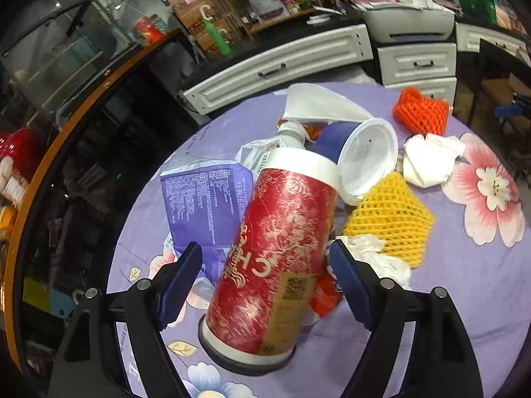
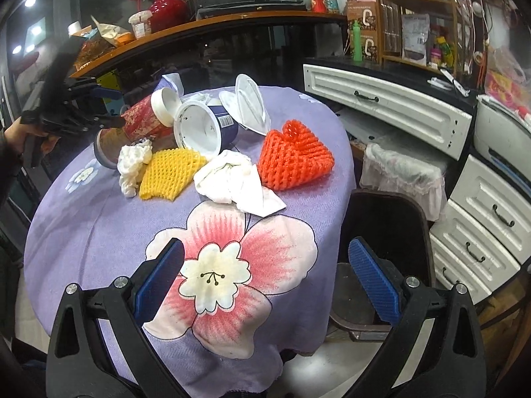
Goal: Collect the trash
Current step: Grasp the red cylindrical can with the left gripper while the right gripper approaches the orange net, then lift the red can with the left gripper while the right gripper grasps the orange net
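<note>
My left gripper [image 1: 265,265] points steeply down at the table, its blue pads [image 1: 181,285] spread wide on either side of a red canister [image 1: 275,248] that lies tilted on the cloth. The pads stand clear of the canister's sides, so nothing is gripped. The canister's dark base is nearest me and its white collar and neck point away.

Just left of the canister, partly under it, lies a purple printed wrapper [image 1: 202,202]. Beyond its neck is a tipped blue cup [image 1: 358,152] with a white inside, its mouth facing me. By my right pad sit crumpled white tissue [image 1: 378,255] and a yellow foam net [image 1: 391,215], touching each other. Farther out are a second wad of white paper [image 1: 428,159] and an orange foam net [image 1: 421,112].

My right gripper [image 2: 265,275] hangs over the near edge of the round table [image 2: 83,232], jaws wide apart and empty, above a big pink flower printed on the purple cloth. All the trash lies well beyond these jaws. To their right, off the table, stands a dark chair [image 2: 391,225], with white drawers [image 2: 385,106] behind it. In the right wrist view a hand [image 2: 20,132] holds the left gripper at the far left.
</note>
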Motion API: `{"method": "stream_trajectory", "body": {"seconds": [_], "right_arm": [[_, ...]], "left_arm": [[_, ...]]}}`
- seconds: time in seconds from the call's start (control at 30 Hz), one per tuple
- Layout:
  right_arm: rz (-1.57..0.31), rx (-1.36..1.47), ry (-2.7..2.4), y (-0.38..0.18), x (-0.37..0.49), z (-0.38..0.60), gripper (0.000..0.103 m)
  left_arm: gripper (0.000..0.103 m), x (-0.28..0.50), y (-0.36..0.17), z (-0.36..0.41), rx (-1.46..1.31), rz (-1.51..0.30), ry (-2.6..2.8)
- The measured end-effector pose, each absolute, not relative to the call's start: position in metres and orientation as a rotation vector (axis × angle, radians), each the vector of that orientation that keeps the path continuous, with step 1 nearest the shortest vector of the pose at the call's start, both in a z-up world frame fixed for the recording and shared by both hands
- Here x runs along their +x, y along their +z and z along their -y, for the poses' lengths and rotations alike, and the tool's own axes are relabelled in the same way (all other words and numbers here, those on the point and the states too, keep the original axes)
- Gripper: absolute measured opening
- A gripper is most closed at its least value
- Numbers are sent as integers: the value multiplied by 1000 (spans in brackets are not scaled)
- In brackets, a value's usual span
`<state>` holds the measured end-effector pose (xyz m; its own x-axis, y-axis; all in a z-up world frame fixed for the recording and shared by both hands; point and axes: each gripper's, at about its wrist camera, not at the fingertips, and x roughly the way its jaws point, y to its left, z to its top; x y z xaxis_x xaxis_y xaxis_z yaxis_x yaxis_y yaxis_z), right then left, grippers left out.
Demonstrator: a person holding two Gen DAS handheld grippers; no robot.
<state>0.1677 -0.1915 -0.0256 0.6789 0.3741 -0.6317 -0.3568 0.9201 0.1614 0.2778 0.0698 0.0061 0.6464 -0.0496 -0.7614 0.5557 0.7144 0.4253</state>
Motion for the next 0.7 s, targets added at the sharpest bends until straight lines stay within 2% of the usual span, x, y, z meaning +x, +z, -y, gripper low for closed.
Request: {"method": "stream_trajectory", "body": {"seconds": [0.43, 0.7], "right_arm": [[-730, 28, 407, -25, 184, 187, 98], [-723, 9, 408, -21, 197, 189, 98]], "left_arm": [[79, 316, -27, -61, 798, -974, -484], [73, 310, -17, -70, 684, -910, -440]]}}
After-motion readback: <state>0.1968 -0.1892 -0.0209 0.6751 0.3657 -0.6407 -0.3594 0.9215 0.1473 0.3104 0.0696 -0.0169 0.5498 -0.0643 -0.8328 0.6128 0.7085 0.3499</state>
